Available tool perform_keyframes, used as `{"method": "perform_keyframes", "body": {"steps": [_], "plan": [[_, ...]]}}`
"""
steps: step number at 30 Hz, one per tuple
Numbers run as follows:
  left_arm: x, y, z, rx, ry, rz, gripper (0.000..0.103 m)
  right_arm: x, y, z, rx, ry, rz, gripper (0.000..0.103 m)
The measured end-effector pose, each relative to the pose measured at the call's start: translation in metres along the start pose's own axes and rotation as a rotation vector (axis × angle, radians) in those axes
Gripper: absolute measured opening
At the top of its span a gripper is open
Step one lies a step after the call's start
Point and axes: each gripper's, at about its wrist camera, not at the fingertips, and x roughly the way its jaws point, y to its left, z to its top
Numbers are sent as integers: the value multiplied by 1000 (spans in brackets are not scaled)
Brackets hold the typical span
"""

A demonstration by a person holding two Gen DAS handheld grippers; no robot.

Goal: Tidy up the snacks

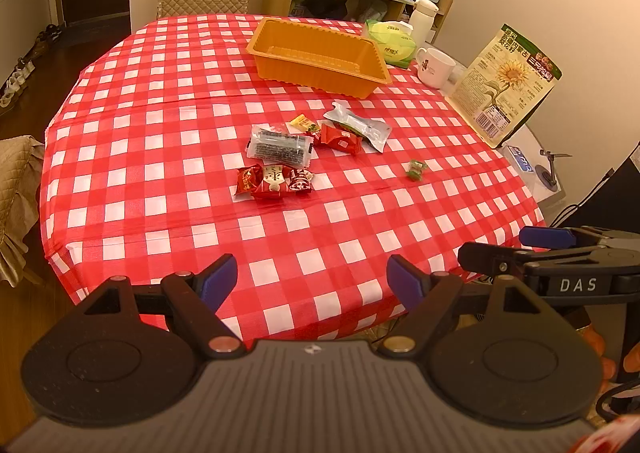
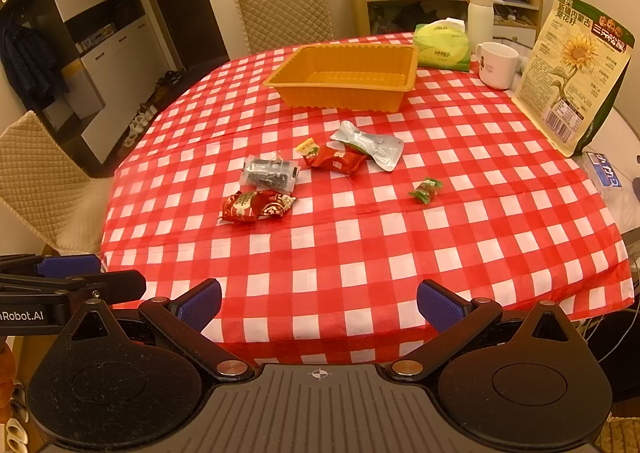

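Left gripper (image 1: 312,277) hangs over the near edge of the desk (image 1: 160,173), jaws spread, nothing between them. Right gripper (image 2: 319,303) sits beside it, likewise spread and empty. Mid-desk, loose snacks lie scattered: red wrapped sweets (image 1: 272,181) nearest, a dark clear-wrapped bar (image 1: 279,146) just behind, a red packet (image 1: 340,138) touching a silver pouch (image 1: 360,125), and a small green candy (image 1: 417,169) apart to the right. Beyond them stands an empty orange tray (image 1: 316,57). Farther right: white mug (image 1: 434,65) and an upright sunflower-seed bag (image 1: 504,85).
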Motion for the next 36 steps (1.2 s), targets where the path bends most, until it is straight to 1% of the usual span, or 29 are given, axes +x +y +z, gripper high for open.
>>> {"method": "perform_keyframes", "body": {"steps": [3, 4, 27, 28, 29, 36], "plan": [[0, 0, 0, 0, 0, 0, 80, 0, -2, 0, 0, -1, 0, 103], [0, 0, 0, 0, 0, 0, 80, -1, 5, 0, 0, -1, 0, 103], [0, 0, 0, -2, 2, 0, 81, 2, 3, 1, 0, -2, 2, 103], [1, 8, 4, -2, 2, 0, 81, 2, 2, 1, -1, -3, 2, 103], [1, 8, 4, -3, 2, -1, 81, 2, 7, 1, -1, -1, 2, 103], [4, 10, 2, -3, 4, 0, 81, 4, 6, 2, 0, 1, 3, 103]]}}
